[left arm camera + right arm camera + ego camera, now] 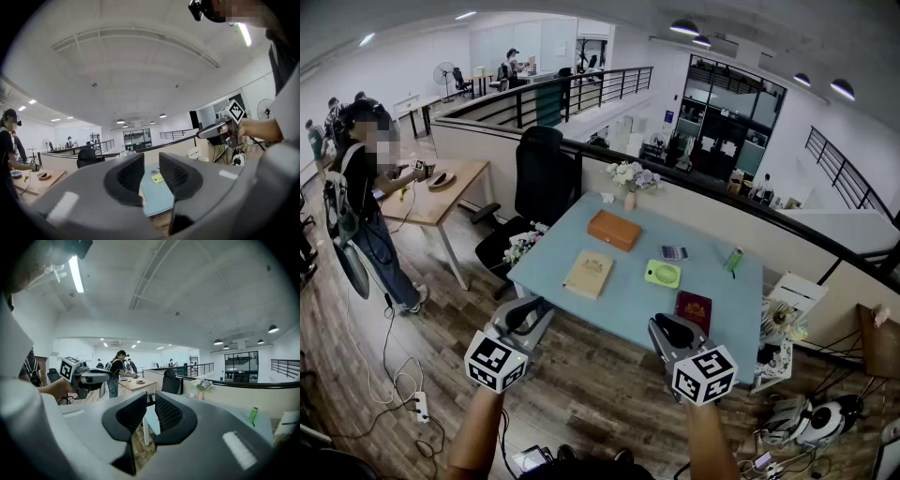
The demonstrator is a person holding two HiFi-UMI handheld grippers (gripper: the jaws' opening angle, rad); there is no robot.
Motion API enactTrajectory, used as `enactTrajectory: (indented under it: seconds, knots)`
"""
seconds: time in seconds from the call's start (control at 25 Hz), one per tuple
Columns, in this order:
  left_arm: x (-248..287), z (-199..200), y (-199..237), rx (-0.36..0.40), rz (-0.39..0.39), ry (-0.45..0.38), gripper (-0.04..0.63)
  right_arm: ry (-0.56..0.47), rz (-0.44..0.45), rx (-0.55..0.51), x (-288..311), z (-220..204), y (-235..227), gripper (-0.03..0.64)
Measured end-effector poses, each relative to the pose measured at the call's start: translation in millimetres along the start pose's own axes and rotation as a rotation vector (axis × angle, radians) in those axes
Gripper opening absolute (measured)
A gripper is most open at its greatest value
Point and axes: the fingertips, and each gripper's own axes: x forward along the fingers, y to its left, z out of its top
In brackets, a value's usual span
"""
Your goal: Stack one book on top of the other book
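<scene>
Left fingers: left gripper (532, 307), lower left, clenched; its fingers (129, 176) hold nothing.
Right fingers: right gripper (671, 324), lower right, likewise clenched; its fingers (169, 414) hold nothing.
Books: tan book (589, 274) left of centre; dark red book (694, 307) at the near edge, right; apart, unstacked.
Surface: light blue surface (628, 305), with an orange box (614, 230) towards the back.
Room: open office, wooden floor (441, 319), black chair (539, 178) upper left.
Hands: both grippers roughly level, at the surface's near edge.
</scene>
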Motion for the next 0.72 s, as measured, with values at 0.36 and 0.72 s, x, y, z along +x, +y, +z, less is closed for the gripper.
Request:
enactTrajectory:
  seconds: [0.36,0.72]
  knots:
    - [-11.7,-9.3,26.0,-0.005,-0.028,-0.005,0.127,-0.009,-0.025,0.012,19.2,1.3,17.9,0.037]
    - [-11.9,-15.3,41.6,-0.019,-0.040,-0.012,0.127,-0.046,-0.029,0.055,35.5,9.3,23.7,0.038]
